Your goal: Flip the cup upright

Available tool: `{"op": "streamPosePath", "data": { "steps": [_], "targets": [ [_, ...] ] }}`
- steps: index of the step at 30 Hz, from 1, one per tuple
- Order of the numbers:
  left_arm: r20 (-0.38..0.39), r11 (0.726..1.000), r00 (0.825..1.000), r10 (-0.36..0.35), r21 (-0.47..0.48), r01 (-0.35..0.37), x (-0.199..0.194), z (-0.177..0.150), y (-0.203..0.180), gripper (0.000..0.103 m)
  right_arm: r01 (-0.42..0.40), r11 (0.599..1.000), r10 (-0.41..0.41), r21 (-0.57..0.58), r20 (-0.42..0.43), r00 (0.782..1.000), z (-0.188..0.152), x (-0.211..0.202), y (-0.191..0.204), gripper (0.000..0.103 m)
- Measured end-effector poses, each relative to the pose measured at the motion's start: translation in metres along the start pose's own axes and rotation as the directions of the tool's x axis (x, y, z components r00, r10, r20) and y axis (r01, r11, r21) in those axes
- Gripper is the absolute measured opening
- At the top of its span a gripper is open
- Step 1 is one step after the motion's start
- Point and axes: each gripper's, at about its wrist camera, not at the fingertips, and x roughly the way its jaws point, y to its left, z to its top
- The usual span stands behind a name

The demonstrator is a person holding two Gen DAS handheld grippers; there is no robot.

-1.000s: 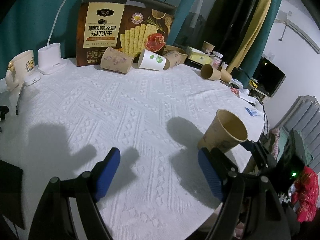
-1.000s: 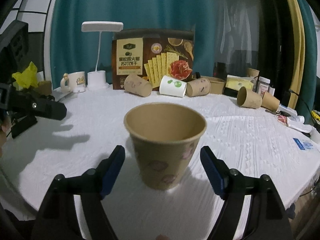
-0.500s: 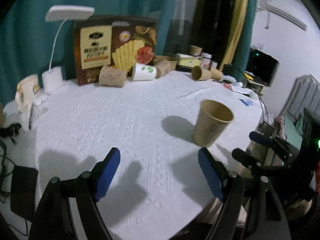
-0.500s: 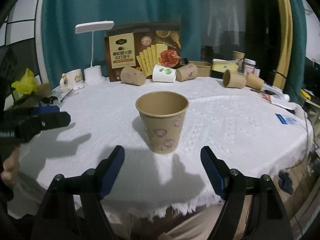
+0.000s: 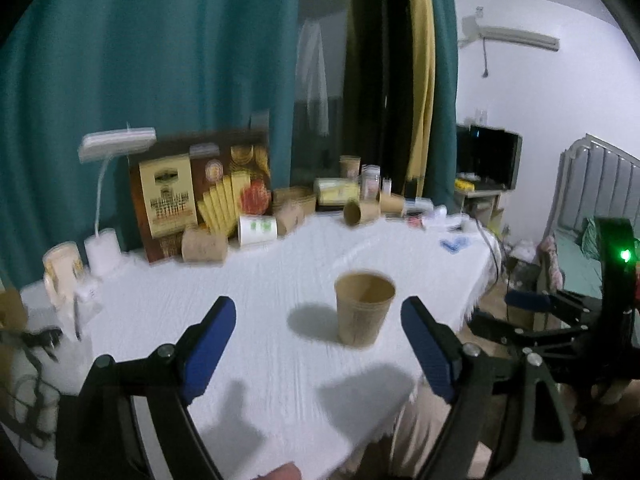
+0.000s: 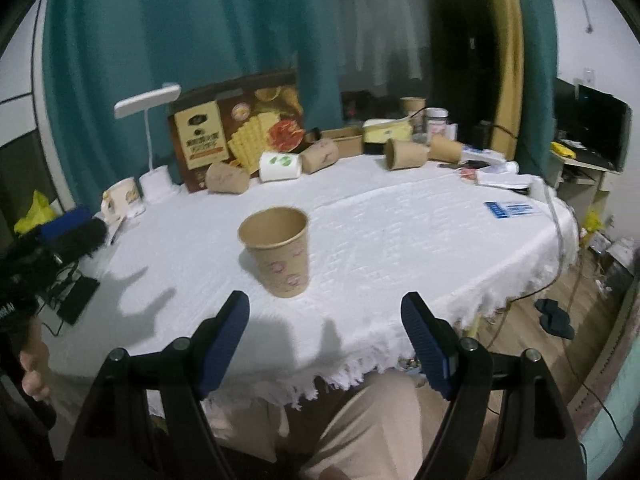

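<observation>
Brown paper cup (image 6: 278, 250) with a faint pink print stands mouth-up on the white tablecloth (image 6: 400, 224), left of centre in the right wrist view, so the flip looks finished. It stands apart from both tools. The right gripper (image 6: 325, 344) sits low in that frame with its blue pads spread and nothing between them. The left gripper (image 5: 316, 350) has just been opening, and its jaws are wide and empty too. Its view is blurred, but the cup seems to be beyond its pads. Other paper cups (image 6: 406, 154) lie on their sides near the cracker box (image 6: 236, 128) in the upper half, likely waiting their turn.
</observation>
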Motion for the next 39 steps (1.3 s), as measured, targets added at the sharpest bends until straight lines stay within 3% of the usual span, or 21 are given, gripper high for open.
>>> {"op": "streamPosePath", "data": {
  "steps": [5, 12, 17, 39],
  "targets": [
    [0.092, 0.999, 0.996, 0.003, 0.035, -0.006, -0.02, 0.025, -0.011, 0.088, 0.021, 0.999, -0.023, 0.027, 0.072, 0.997, 0.021, -0.032, -0.012, 0.077],
    [0.158, 1.0, 0.987, 0.009, 0.025, -0.014, -0.032, 0.044, -0.013, 0.092, 0.027, 1.0, -0.029, 0.017, 0.168, 0.985, 0.049, -0.067, -0.011, 0.081],
    [0.164, 1.0, 0.986, 0.012, 0.009, -0.013, -0.032, 0.045, -0.009, 0.093, 0.017, 1.0, -0.016, -0.002, 0.198, 0.98, 0.06, -0.077, -0.004, 0.081],
    [0.133, 1.0, 0.991, 0.009, -0.03, -0.005, -0.021, 0.038, 0.01, 0.094, -0.001, 0.999, 0.008, -0.04, 0.171, 0.985, 0.067, -0.062, 0.012, 0.081]
  ]
}}
